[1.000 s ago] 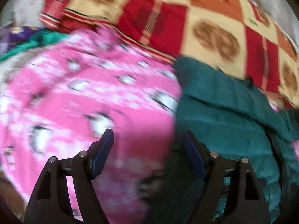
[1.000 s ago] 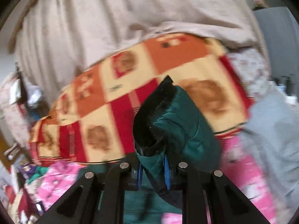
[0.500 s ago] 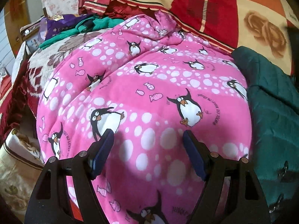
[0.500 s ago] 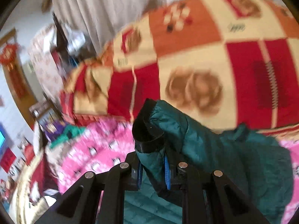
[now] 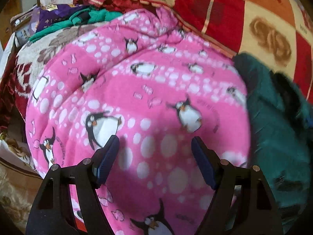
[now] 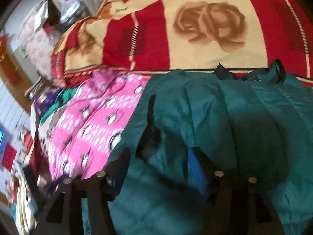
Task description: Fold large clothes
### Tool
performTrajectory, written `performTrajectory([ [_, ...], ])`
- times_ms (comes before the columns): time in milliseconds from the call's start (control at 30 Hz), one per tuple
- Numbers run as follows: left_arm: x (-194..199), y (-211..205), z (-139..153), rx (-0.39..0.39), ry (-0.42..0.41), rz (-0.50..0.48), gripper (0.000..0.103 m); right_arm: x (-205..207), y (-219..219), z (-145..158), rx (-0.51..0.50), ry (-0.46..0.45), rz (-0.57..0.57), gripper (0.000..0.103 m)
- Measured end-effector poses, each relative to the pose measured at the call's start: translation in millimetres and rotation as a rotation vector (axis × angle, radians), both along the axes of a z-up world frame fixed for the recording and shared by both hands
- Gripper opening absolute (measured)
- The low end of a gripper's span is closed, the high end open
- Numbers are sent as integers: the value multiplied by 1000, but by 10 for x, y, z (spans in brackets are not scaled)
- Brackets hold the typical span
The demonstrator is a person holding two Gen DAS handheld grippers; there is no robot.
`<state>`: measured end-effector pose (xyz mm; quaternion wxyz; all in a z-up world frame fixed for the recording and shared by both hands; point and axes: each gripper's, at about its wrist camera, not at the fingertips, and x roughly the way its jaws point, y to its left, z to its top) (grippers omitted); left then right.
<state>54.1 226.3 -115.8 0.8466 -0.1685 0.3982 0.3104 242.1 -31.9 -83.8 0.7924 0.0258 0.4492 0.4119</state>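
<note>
A dark green padded jacket (image 6: 225, 121) lies spread on the bed, with a black-lined collar at its far edge. It also shows at the right of the left wrist view (image 5: 277, 129). My right gripper (image 6: 158, 156) is open just above the jacket's near part, with nothing between its fingers. My left gripper (image 5: 155, 148) is open and empty over a pink penguin-print blanket (image 5: 140, 98), to the left of the jacket.
A red, cream and orange rose-pattern blanket (image 6: 195, 29) covers the bed behind the jacket. Purple and green clothes (image 5: 64, 17) are piled at the far left. The bed's left edge drops off beside the pink blanket (image 6: 93, 121).
My right gripper has opened and let go of the green jacket's cuff, which now lies on the jacket. My left gripper swung left off the jacket and stays open over the pink blanket.
</note>
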Motion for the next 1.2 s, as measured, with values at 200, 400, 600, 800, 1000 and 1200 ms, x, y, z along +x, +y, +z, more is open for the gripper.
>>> performTrajectory([
  [200,413,-368,523,-51,-162,-182,77,-225,-1066,191,-40,-59,-149,59],
  [400,1211,-1035,509,-218,-189,-452,77,-518,-1915,-140,-91,-21,-333,59],
  [600,1692,-1232,291,-288,-137,-445,68,-698,-2044,-299,-97,3,-393,59],
  [800,1689,-1198,462,-158,-130,-473,21,-663,-2103,-365,-47,47,-384,59],
  [1000,1649,-999,448,-168,-104,-513,23,-601,-2242,-431,51,113,-413,59],
  [1200,1406,-926,676,-131,-238,-427,25,-560,-2330,-304,69,124,-413,59],
])
